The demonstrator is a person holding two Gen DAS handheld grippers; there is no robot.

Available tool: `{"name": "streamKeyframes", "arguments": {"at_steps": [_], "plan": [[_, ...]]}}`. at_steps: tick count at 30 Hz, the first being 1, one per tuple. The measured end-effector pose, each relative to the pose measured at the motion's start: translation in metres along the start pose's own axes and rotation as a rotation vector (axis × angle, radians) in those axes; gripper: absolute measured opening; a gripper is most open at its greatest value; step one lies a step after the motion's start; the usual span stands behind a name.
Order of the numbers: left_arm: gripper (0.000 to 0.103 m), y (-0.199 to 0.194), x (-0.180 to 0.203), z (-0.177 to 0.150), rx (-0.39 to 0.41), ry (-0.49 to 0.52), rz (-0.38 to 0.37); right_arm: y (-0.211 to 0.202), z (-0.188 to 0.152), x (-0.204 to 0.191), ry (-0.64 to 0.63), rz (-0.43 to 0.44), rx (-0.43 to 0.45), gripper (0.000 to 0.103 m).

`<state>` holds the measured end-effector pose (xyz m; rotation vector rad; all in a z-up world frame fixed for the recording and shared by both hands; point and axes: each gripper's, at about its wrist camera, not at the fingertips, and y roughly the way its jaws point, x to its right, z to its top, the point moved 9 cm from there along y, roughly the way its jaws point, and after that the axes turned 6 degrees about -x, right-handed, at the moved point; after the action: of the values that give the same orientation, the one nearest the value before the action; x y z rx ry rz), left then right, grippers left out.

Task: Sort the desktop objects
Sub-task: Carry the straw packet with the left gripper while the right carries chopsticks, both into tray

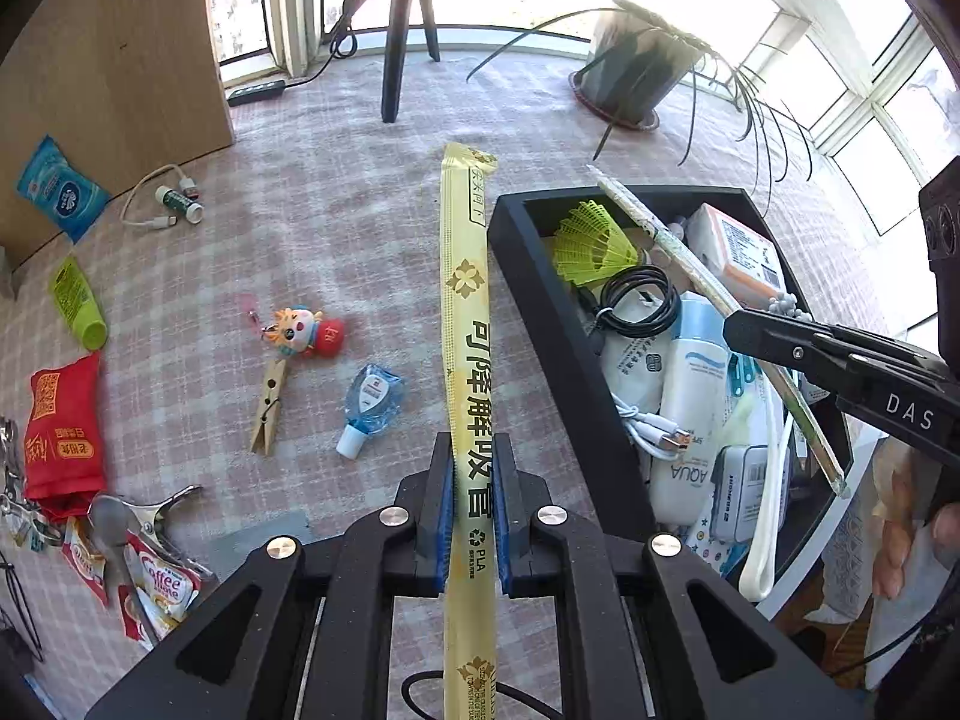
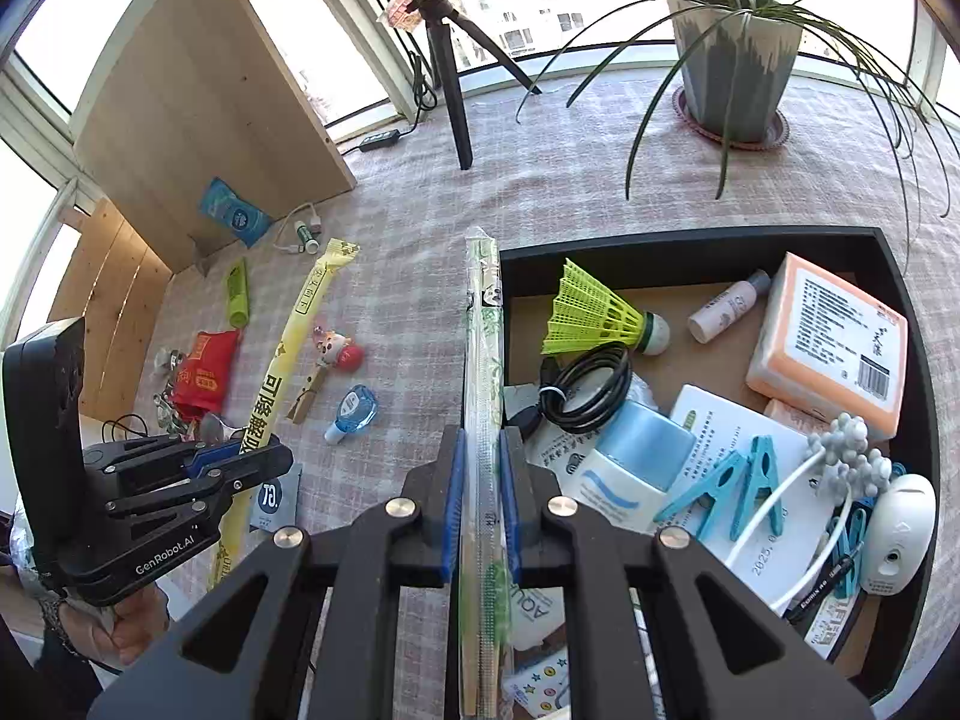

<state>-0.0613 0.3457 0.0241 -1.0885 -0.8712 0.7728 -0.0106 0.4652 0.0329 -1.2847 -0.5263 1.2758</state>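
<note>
I should carry both long packets over the black tray point(image 2: 912, 360) at right of frame and lay them lengthwise so neither tips out. My left tongs point(image 1: 474, 510) are clenched on the yellow straw packet point(image 1: 465, 300); my right tongs point(image 2: 480, 504) pinch the clear chopstick sleeve point(image 2: 483, 330) above the desk point(image 2: 408, 300).

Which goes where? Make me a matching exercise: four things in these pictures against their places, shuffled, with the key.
Things:
1. yellow straw packet
2. chopsticks packet
3. yellow shuttlecock
4. wooden clothespin

Places:
A. lying on the checked cloth
B. inside the black tray
C. between the left gripper fingers
D. between the right gripper fingers

Pairs: 1-C, 2-D, 3-B, 4-A
</note>
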Motion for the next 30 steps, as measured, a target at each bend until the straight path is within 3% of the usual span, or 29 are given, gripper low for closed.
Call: {"name": "streamKeyframes", "arguments": {"at_steps": [9,18,19,20,22,24,30], "plan": [[0.01,0.012,0.09,0.017,-0.008,0.117,-0.048,-0.053,-0.035,0.082,0.138,-0.075,0.076,0.012],[0.011,0.016,0.146,0.028,-0.002,0.184,-0.09,-0.083,-0.061,0.127,0.221,-0.117,0.115,0.012],[0.02,0.016,0.15,0.029,0.004,0.188,-0.099,-0.085,-0.061,0.129,0.223,-0.124,0.118,0.012],[0.048,0.016,0.152,0.031,0.003,0.186,-0.1,-0.087,-0.062,0.131,0.223,-0.125,0.121,0.014],[0.075,0.014,0.152,0.033,0.022,0.165,-0.115,-0.089,-0.064,0.135,0.238,-0.134,0.11,0.024],[0.073,0.011,0.149,0.033,0.043,0.165,-0.104,-0.093,-0.066,0.139,0.265,-0.146,0.119,0.042],[0.07,0.005,0.13,0.025,0.043,0.147,-0.07,-0.097,-0.065,0.136,0.279,-0.133,0.136,0.045]]}}
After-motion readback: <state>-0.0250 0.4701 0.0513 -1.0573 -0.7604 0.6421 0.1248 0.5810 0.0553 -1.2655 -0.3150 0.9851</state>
